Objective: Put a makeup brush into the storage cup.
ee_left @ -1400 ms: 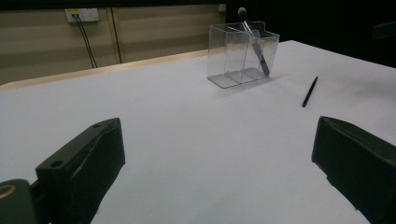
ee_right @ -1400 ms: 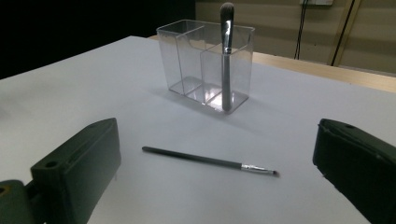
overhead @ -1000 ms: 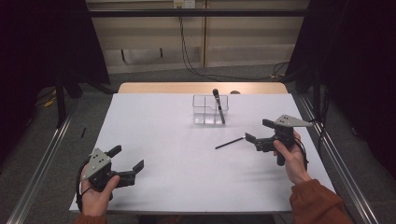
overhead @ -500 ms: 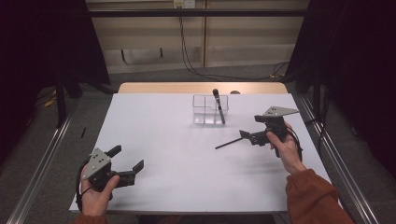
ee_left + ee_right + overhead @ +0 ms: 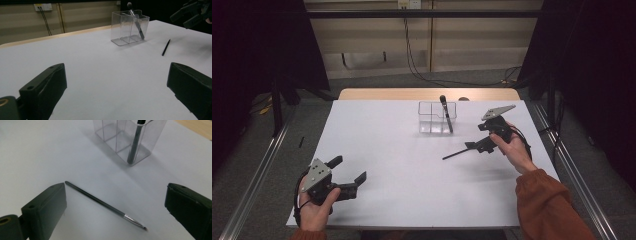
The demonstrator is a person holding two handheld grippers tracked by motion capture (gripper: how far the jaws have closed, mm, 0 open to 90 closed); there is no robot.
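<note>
A thin black brush [image 5: 456, 154] [image 5: 100, 201] [image 5: 165, 47] lies flat on the white table [image 5: 402, 150], its metal-collared tip toward my right gripper's camera. My right gripper [image 5: 476, 136] [image 5: 116, 195] hovers open over it, and in the right gripper view the brush lies between the wide-apart jaws, untouched. Behind it stands a clear divided holder [image 5: 437, 117] [image 5: 120, 137] [image 5: 128, 27] with a thicker black brush [image 5: 445, 115] [image 5: 135, 142] [image 5: 136, 22] leaning in its right compartment. My left gripper [image 5: 348, 169] [image 5: 115, 75] rests open near the front left corner, holding nothing.
A wooden strip [image 5: 427, 94] runs along the table's far edge. Metal rails [image 5: 262, 165] flank both sides of the table. Cables [image 5: 412, 55] hang down the wall behind. The right gripper [image 5: 192, 15] also appears far off in the left gripper view.
My right gripper has lifted and shifted left and away from the person, coming over the thin brush's right end. The brush and the left gripper have stayed where they were.
</note>
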